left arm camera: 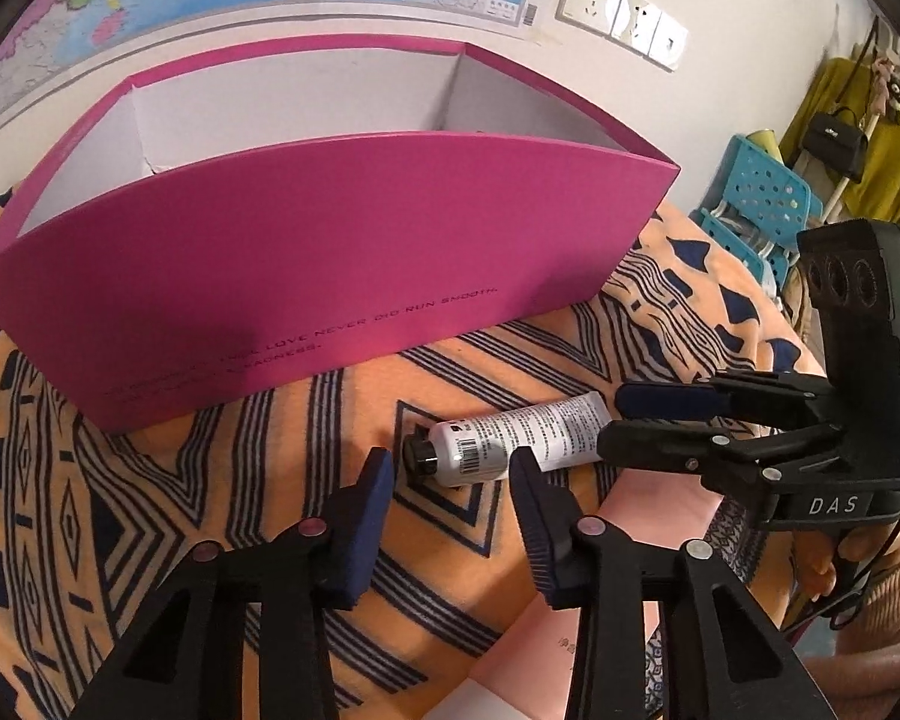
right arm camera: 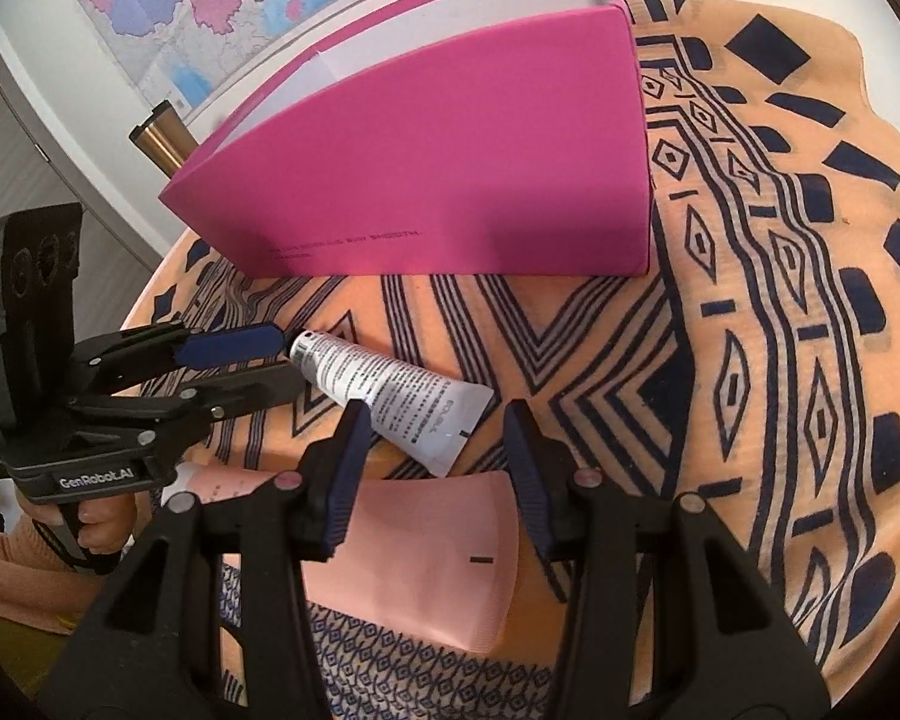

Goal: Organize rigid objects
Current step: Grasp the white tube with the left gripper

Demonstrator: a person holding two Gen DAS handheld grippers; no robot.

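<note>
A white tube (left arm camera: 510, 438) with a black cap and black print lies on the patterned cloth in front of a large open magenta box (left arm camera: 330, 276). It also shows in the right wrist view (right arm camera: 390, 396), as does the box (right arm camera: 450, 180). My left gripper (left arm camera: 450, 510) is open, its jaws on either side of the tube's cap end, just short of it. My right gripper (right arm camera: 432, 462) is open at the tube's flat crimped end. Each gripper shows in the other's view: the right (left arm camera: 618, 420), the left (right arm camera: 282, 354).
An orange cloth with dark blue patterns (right arm camera: 750, 360) covers the round table. A pink flat tube or pouch (right arm camera: 426, 564) lies near the front edge. A brass-coloured cylinder (right arm camera: 162, 141) stands behind the box. Blue stools (left arm camera: 762, 198) stand past the table.
</note>
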